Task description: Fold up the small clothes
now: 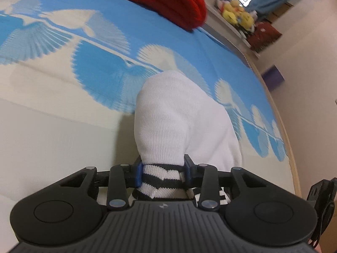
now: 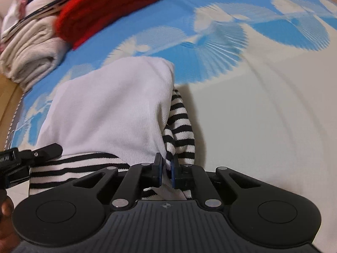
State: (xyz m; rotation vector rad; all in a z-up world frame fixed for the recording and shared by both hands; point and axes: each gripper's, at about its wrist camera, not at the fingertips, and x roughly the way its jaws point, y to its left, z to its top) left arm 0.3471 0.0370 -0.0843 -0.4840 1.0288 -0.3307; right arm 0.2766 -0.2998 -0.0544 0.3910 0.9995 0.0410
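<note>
Both grippers are on the same small garment (image 1: pixel 179 116), a white ribbed knit piece with black-and-white striped trim, lying on the blue-and-white bedsheet (image 1: pixel 63 126) toward its pale near part.

Left gripper (image 1: pixel 164 174): jaws part-closed around a bunched striped band, pads against both sides of it. Reads as a grip on that edge; it holds wide because the fabric is gathered thick there.

Right gripper (image 2: pixel 166 172): jaws nearly together, pinching a thin bit of the garment where the white panel meets the striped trim. A narrow pinch suits one or two layers.

Why the two-corner hold: my read is that they take the near hem at two spots so the edge can be lifted and carried over the white body in one even fold (a single grip would let it twist).

Relative to the garment: a red knit item (image 2: pixel 109 6) lies on the far side of it; just beside that, seen from the right wrist, is a stack of folded beige cloth (image 2: pixel 29 57), probably the done pile.

Hard to tell:
- Garment type is unclear (top or bottoms); the near part is hidden under both gripper bodies.
- How many layers each pad holds is not visible.
- The striped strip toward the left gripper in the right view runs out of sight under it.
- The right view is motion-blurred, so sheet detail is smeared.
- Shelf clutter beyond the bed edge is too small to name.
</note>
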